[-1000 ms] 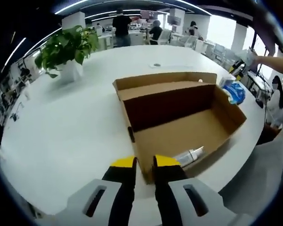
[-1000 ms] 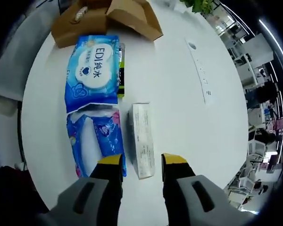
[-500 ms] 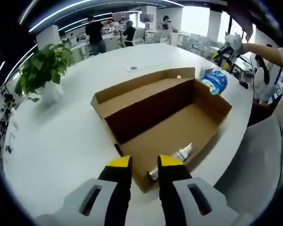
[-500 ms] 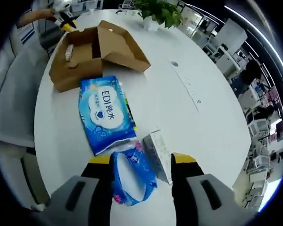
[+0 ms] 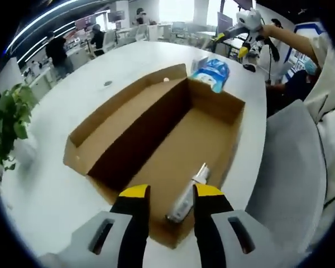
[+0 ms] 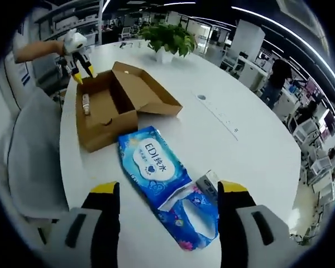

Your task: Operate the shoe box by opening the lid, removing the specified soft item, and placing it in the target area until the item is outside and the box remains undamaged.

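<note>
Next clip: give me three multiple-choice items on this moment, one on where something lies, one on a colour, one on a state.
1. Where does the small white bottle lie?
A. inside the brown cardboard shoe box
B. on the blue wipes pack
C. beside the potted plant

2. What colour are the tips of the right gripper?
A. red
B. yellow
C. green

3. How is the shoe box lid?
A. taped shut
C. folded open
B. removed and upside down

Answers: 1 A, the bottle rests on the box floor near the left gripper. 2 B, both tips are yellow. 3 C, the lid lies back with the inside exposed.
</note>
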The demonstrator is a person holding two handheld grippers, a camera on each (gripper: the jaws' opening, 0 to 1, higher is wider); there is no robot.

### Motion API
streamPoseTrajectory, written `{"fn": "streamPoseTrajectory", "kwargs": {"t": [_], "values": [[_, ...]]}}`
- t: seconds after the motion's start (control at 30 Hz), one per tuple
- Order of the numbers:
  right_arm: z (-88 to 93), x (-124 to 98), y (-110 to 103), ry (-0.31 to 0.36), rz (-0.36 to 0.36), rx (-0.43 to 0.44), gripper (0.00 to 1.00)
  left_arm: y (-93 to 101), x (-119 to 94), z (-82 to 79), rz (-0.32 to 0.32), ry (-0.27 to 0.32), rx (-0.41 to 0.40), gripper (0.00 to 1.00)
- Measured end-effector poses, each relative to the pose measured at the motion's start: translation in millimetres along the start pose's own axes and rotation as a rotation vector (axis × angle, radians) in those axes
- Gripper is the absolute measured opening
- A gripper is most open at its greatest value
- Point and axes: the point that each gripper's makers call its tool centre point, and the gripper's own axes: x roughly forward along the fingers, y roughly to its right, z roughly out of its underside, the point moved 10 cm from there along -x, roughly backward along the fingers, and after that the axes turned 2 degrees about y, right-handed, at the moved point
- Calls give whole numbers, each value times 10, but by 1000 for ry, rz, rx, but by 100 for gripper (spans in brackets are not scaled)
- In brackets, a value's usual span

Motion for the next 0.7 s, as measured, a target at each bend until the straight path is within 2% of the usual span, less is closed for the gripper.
{"fn": "streamPoseTrajectory", "kwargs": {"t": [0.2,0.37,0.5,0.7], "values": [[-46,-56,-235,41,-2,49,82,-70,126,-49,109,-83,98,32],[-51,-109,-387,70,3,104,90,-109,214,-68,172,-120,154,33],[-38,-153,-488,97,14,150,96,-99,289,-71,223,-171,219,35],[-14,-198,-653,119,26,199,96,-82,416,-59,275,-238,316,36]]}}
